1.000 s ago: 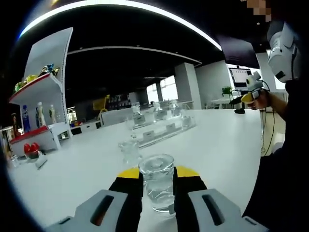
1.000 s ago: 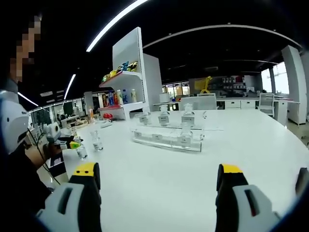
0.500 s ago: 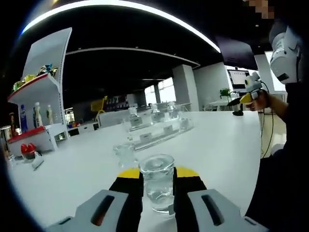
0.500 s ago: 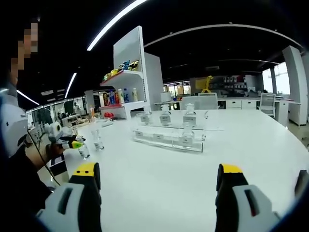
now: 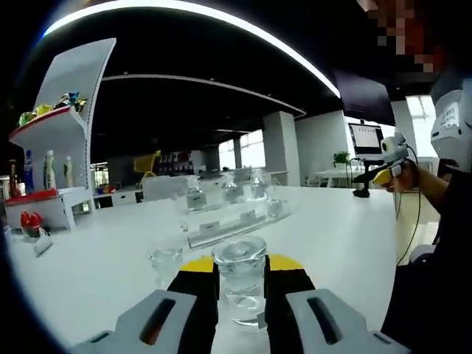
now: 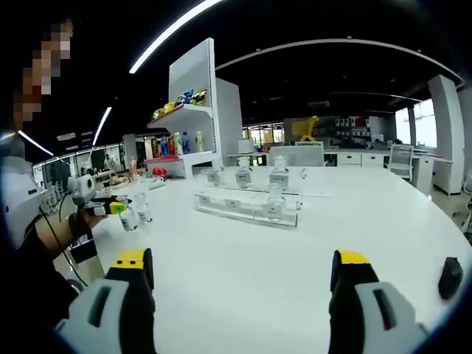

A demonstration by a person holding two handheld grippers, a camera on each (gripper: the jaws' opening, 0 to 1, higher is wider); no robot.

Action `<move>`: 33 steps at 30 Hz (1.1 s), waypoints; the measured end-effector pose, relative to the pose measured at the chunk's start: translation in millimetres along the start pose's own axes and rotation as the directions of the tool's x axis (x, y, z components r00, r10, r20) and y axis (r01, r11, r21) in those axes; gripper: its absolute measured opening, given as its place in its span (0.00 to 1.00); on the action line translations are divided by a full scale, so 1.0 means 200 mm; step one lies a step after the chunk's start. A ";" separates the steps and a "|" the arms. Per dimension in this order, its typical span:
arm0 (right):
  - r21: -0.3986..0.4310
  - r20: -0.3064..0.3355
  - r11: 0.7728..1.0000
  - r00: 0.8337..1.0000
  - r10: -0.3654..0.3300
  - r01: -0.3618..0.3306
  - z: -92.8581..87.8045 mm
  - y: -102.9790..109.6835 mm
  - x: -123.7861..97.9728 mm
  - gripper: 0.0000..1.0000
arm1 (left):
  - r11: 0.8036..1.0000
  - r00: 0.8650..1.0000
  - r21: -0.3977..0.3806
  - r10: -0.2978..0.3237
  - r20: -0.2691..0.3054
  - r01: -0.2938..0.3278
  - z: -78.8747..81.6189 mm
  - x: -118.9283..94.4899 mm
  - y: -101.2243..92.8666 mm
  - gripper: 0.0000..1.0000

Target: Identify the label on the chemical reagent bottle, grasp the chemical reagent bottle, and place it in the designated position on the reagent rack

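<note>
Left claw (image 5: 241,295) pinches a clear glass reagent bottle (image 5: 240,284); the transparent reagent rack (image 5: 232,221) lies ahead on the white table (image 5: 339,228), placement pending. Right claw (image 6: 240,284) is spread, empty.

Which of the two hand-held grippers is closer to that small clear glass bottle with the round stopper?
Left. The left hand-held gripper is clamped on the small clear glass bottle; the right hand-held gripper is open over bare white table, well away.
</note>
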State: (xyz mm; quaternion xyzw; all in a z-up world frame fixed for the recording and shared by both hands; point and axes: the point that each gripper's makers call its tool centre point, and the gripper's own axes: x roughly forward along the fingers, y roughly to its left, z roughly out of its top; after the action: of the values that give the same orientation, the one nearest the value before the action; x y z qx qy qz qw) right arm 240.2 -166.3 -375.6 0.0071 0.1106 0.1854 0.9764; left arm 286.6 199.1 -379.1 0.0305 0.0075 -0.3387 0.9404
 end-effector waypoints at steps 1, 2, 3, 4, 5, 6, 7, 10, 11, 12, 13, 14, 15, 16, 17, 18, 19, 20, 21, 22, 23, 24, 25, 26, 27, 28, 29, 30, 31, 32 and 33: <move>0.000 0.002 1.000 1.000 -0.004 0.004 0.00 0.00 0.00 0.96 | 1.000 1.000 -0.012 -0.002 0.008 0.002 0.01 0.02 -0.02 0.23; 0.007 0.004 1.000 1.000 -0.007 0.007 0.00 -0.01 0.00 0.96 | 1.000 1.000 -0.014 -0.003 0.011 0.003 0.02 0.04 -0.03 0.23; 0.014 0.007 1.000 1.000 -0.003 0.003 0.00 -0.01 0.00 0.96 | 1.000 1.000 -0.012 -0.008 0.010 0.008 0.03 0.07 -0.06 0.23; 0.016 0.009 1.000 1.000 0.000 -0.001 0.00 -0.01 0.00 0.96 | 1.000 1.000 0.005 -0.016 -0.002 0.016 0.03 0.09 -0.08 0.23; 0.016 0.009 1.000 1.000 0.003 -0.003 0.01 -0.01 0.00 0.96 | 1.000 1.000 0.017 -0.019 -0.011 0.019 0.04 0.12 -0.10 0.23; 0.010 0.005 1.000 1.000 0.003 -0.003 0.01 -0.01 0.00 0.96 | 0.999 1.000 0.027 -0.027 -0.016 0.028 0.05 0.14 -0.11 0.23; 0.001 0.001 1.000 1.000 0.000 0.000 0.01 -0.01 -0.01 0.96 | 0.999 0.999 0.032 -0.036 -0.017 0.036 0.07 0.16 -0.13 0.23; -0.012 0.006 1.000 1.000 -0.005 0.005 0.02 -0.01 -0.02 0.96 | 0.998 0.999 0.033 -0.049 -0.012 0.050 0.12 0.21 -0.16 0.23; -0.009 0.010 1.000 1.000 -0.005 0.005 0.03 -0.02 -0.03 0.96 | 0.998 0.998 0.045 -0.053 -0.014 0.054 0.14 0.23 -0.17 0.23; -0.006 0.015 1.000 1.000 -0.006 0.006 0.03 -0.02 -0.03 0.96 | 0.997 0.998 0.058 -0.057 -0.017 0.057 0.16 0.26 -0.18 0.23; -0.003 0.019 1.000 1.000 -0.006 0.006 0.04 -0.02 -0.04 0.96 | 0.996 0.998 0.070 -0.060 -0.019 0.061 0.19 0.29 -0.19 0.23; -0.005 0.020 1.000 1.000 -0.010 0.010 0.04 -0.03 -0.04 0.96 | 0.995 0.998 0.071 -0.066 -0.023 0.068 0.20 0.32 -0.20 0.23; -0.007 0.021 1.000 1.000 -0.016 0.016 0.04 -0.03 -0.05 0.96 | 0.995 0.997 0.069 -0.071 -0.025 0.073 0.22 0.34 -0.20 0.23; -0.007 0.023 1.000 1.000 -0.019 0.019 0.04 -0.04 -0.05 0.96 | 0.994 0.996 0.067 -0.080 -0.028 0.082 0.23 0.37 -0.21 0.23; -0.004 0.025 1.000 0.999 -0.022 0.022 0.03 -0.04 -0.06 0.96 | 0.993 0.995 0.068 -0.089 -0.038 0.092 0.23 0.40 -0.22 0.23; 0.000 0.025 1.000 0.999 -0.021 0.021 0.03 -0.04 -0.06 0.96 | 0.991 0.993 0.075 -0.105 -0.056 0.109 0.23 0.42 -0.23 0.23; 0.002 0.023 1.000 1.000 -0.021 0.021 0.02 -0.04 -0.06 0.96 | 0.986 0.988 0.092 -0.132 -0.083 0.139 0.23 0.44 -0.26 0.23; 0.002 0.019 1.000 1.000 -0.022 0.022 0.02 -0.04 -0.06 0.96 | 0.986 0.987 0.089 -0.134 -0.091 0.142 0.24 0.47 -0.27 0.23; -0.003 0.014 1.000 1.000 -0.022 0.022 0.01 -0.04 -0.06 0.96 | 0.985 0.986 0.090 -0.141 -0.091 0.149 0.25 0.49 -0.28 0.23; -0.007 0.010 1.000 1.000 -0.023 0.023 0.00 -0.04 -0.06 0.96 | 0.981 0.983 0.093 -0.159 -0.094 0.168 0.25 0.52 -0.30 0.23; -0.009 0.007 1.000 1.000 -0.023 0.023 0.00 -0.04 -0.07 0.96 | 0.979 0.981 0.096 -0.170 -0.095 0.179 0.26 0.54 -0.32 0.23; -0.009 0.004 1.000 1.000 -0.024 0.024 0.00 -0.04 -0.07 0.96 | 0.976 0.979 0.102 -0.183 -0.093 0.192 0.28 0.57 -0.34 0.23; -0.007 0.005 1.000 1.000 -0.026 0.026 0.00 -0.04 -0.07 0.96 | 0.974 0.977 0.105 -0.191 -0.090 0.200 0.30 0.60 -0.35 0.23; -0.007 0.008 1.000 1.000 -0.029 0.029 0.00 -0.04 -0.07 0.96 | 0.973 0.977 0.106 -0.196 -0.089 0.204 0.31 0.62 -0.35 0.23; -0.007 0.011 0.999 0.999 -0.031 0.031 0.01 -0.04 -0.08 0.96 | 0.972 0.976 0.105 -0.202 -0.086 0.211 0.32 0.65 -0.36 0.23; -0.008 0.013 0.999 0.999 -0.033 0.033 0.02 -0.04 -0.08 0.96 | 0.971 0.974 0.100 -0.209 -0.082 0.217 0.34 0.68 -0.36 0.23; -0.010 0.014 0.999 0.999 -0.035 0.035 0.02 -0.05 -0.08 0.96 | 0.970 0.973 0.096 -0.217 -0.081 0.224 0.35 0.71 -0.36 0.23; -0.012 0.015 0.999 0.999 -0.037 0.038 0.03 -0.05 -0.08 0.96 | 0.969 0.971 0.090 -0.223 -0.081 0.230 0.36 0.74 -0.36 0.23; -0.014 0.015 0.999 0.999 -0.041 0.041 0.03 -0.05 -0.09 0.96 | 0.968 0.971 0.084 -0.228 -0.078 0.234 0.37 0.78 -0.36 0.23; -0.014 0.014 0.999 0.999 -0.044 0.044 0.03 -0.06 -0.09 0.96 | 0.968 0.970 0.082 -0.232 -0.078 0.238 0.37 0.81 -0.36 0.23; -0.014 0.014 0.999 0.999 -0.046 0.046 0.03 -0.06 -0.09 0.96 | 0.967 0.969 0.083 -0.233 -0.082 0.239 0.37 0.85 -0.36 0.23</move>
State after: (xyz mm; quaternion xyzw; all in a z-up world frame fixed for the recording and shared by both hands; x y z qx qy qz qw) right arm 229.0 -183.6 -367.0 -0.0012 0.1026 0.1635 0.9812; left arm 372.1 30.8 -315.8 0.0848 0.0291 -0.4469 0.8901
